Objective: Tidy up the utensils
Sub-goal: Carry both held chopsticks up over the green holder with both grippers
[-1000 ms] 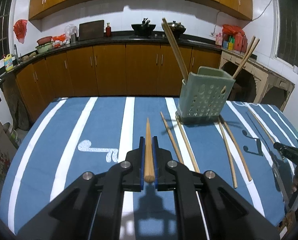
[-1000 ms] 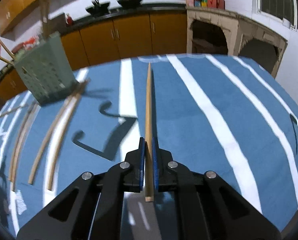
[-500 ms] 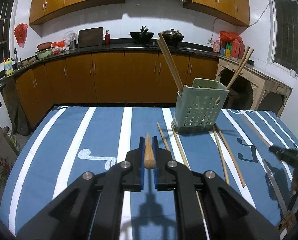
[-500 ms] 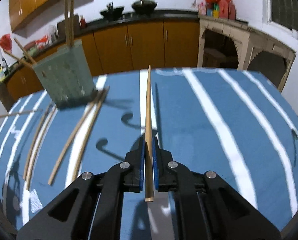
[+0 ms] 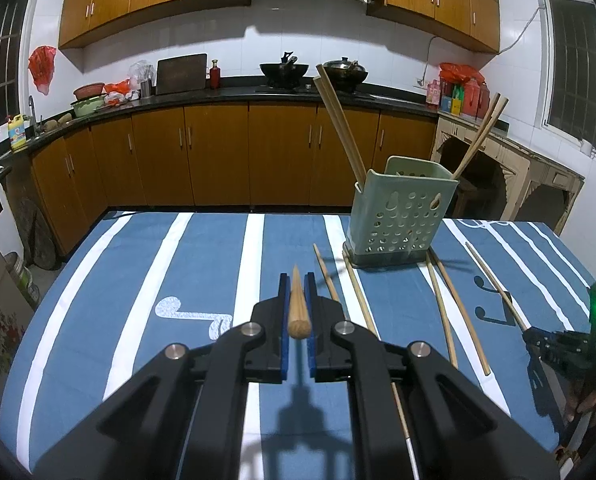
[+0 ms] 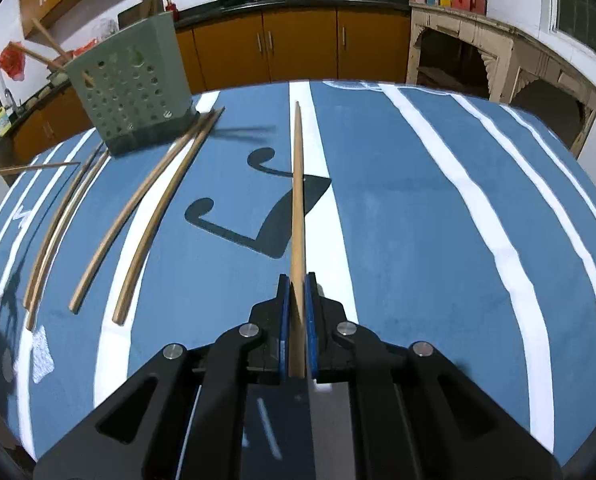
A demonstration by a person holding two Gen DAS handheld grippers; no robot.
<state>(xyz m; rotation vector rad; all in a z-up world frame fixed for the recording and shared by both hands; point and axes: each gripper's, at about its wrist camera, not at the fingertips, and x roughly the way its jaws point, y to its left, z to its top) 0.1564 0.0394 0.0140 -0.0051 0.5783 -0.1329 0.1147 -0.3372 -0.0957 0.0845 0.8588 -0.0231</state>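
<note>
Each claw is shut tight on one wooden chopstick. In the left wrist view the left claw [image 5: 296, 300] sits at the bottom middle, and its chopstick [image 5: 296, 308] points away from the camera, so we see mostly the round thick end. In the right wrist view the right claw [image 6: 296, 308] holds its chopstick [image 6: 298, 208] near the thick end, and the long thin part runs up the middle of the frame over the cloth. These sticks look light, stiff and smooth. A grip near the thick end, like these, seems best, since the thin tip could slip or swing about. More loose sticks [image 5: 444, 312] lie flat on the worktop [image 5: 201, 264], at the middle right of the left view, just beside the green holder [image 5: 398, 220]. The holder has round holes in its side and stands upright at the right of the middle. A few sticks already stand in it, leaning out at the top. It looks like thin plastic, so a hard poke might tip it. The worktop has a blue cloth with white stripes, soft and not slippery. Behind it is a kitchen with brown cupboards [image 5: 217, 156], white tiles, pots [image 5: 344, 70] on a dark counter and windows at both sides.
</note>
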